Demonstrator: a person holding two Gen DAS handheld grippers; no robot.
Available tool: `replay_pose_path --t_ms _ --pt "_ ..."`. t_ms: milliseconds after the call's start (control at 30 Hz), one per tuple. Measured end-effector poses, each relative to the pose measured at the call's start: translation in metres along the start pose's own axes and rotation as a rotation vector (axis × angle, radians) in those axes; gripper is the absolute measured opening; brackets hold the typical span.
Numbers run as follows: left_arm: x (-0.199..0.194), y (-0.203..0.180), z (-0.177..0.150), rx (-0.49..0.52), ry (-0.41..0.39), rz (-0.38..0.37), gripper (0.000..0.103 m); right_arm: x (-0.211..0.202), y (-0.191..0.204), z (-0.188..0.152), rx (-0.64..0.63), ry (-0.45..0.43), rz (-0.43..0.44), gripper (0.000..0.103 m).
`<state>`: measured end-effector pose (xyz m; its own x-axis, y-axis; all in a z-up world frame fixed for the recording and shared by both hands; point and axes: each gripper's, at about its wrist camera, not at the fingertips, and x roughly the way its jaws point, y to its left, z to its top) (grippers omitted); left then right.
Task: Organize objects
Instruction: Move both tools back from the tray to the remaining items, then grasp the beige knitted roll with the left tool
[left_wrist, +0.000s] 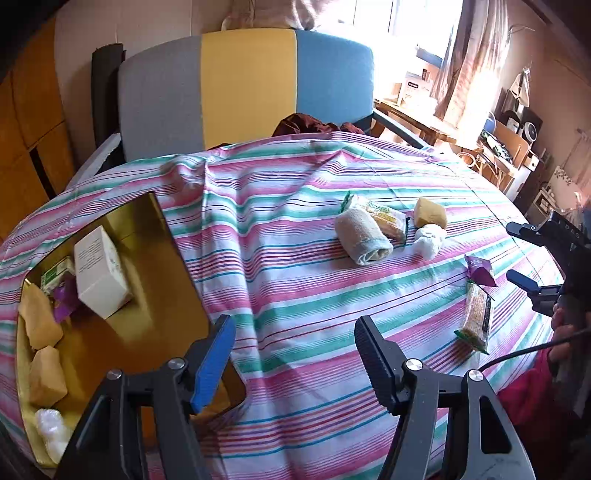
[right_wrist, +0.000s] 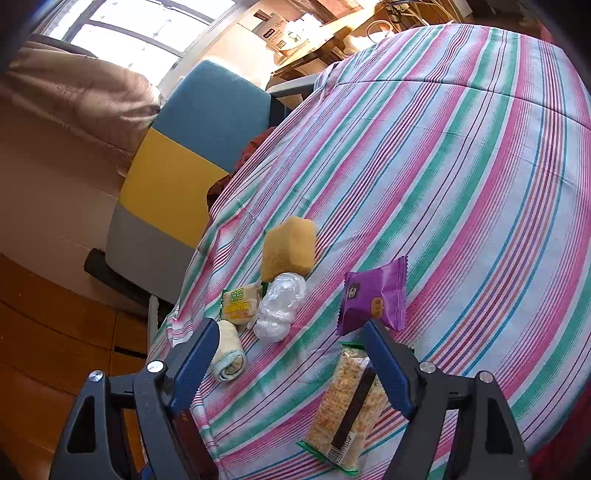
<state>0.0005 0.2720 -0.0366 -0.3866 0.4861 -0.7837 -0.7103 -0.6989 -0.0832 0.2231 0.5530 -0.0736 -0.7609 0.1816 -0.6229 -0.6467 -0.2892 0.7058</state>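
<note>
Striped cloth (left_wrist: 295, 229) wrinkled over table; tri-colour chair back (left_wrist: 243, 88) at far edge. Gold tray (left_wrist: 155, 266) near left, glossy, holding white box (left_wrist: 99, 277), sponges, wrapped snacks. Loose cluster centre-right: rolled towel (left_wrist: 364, 236), porous yellow sponge (right_wrist: 290, 247), crumpled clear plastic (right_wrist: 280, 306), purple packet (right_wrist: 373, 295), long cracker pack (right_wrist: 347, 402). Left gripper (left_wrist: 295, 350) spread, holding nothing; right gripper (right_wrist: 291, 354) spread, over cracker pack

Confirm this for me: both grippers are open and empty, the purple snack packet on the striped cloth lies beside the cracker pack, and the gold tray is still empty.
The gold tray is not empty. The left wrist view shows a white box, sponges and packets in it. The rest holds.
</note>
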Motion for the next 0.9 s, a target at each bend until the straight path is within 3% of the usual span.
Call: replay_pose_path --t_ms 300,600,733,800,900 --pt "0.061 -0.030 0.034 -0.011 0.083 -0.068 0.068 0.006 0.006 -0.003 -0.031 0.036 0.022 0.082" --pt "0.115 -0.047 0.072 -0.069 0.140 -0.096 0.066 -0.013 -0.019 0.006 0.113 -0.066 0.087 0.084" --pt "0.136 -0.050 0.082 -0.083 0.155 -0.078 0.068 -0.012 -0.026 0.008 0.160 -0.071 0.088 0.084" --pt "0.146 -0.051 0.086 -0.092 0.164 -0.093 0.074 -0.011 -0.025 0.009 0.156 -0.067 0.081 0.084" --pt "0.156 -0.061 0.089 -0.071 0.165 -0.112 0.073 -0.010 -0.026 0.010 0.156 -0.063 0.073 0.085"
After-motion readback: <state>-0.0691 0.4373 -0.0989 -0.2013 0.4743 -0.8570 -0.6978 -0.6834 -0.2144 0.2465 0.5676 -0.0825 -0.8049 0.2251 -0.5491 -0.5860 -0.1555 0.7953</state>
